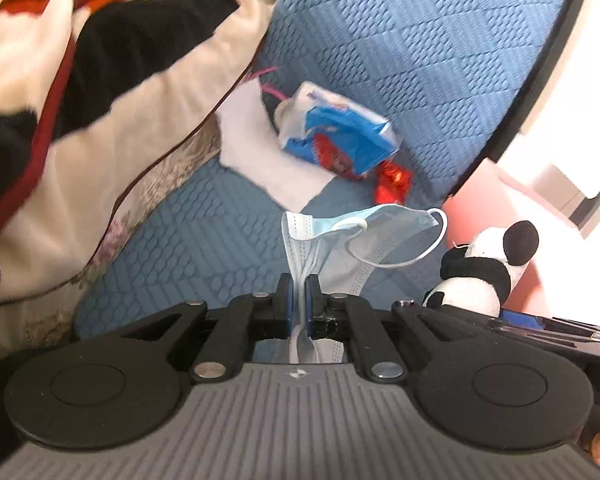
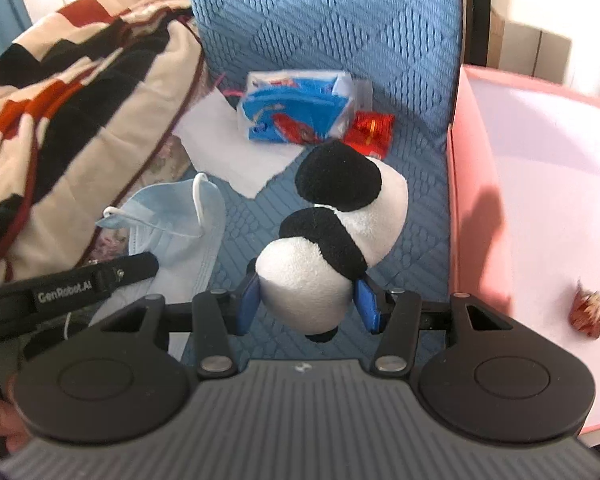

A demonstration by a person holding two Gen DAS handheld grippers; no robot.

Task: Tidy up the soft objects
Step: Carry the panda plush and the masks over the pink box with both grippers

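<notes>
My left gripper is shut on a light blue face mask, which hangs crumpled above the blue quilted seat; its ear loops dangle free. My right gripper is shut on a black and white plush panda, its blue pads pressed into the white body. The panda shows at the right edge of the left wrist view. In the right wrist view the mask and the left gripper's finger sit at the left.
A blue tissue packet and a red wrapper lie at the back of the seat on white paper. A patterned blanket fills the left. A pink box at the right holds a small red sweet.
</notes>
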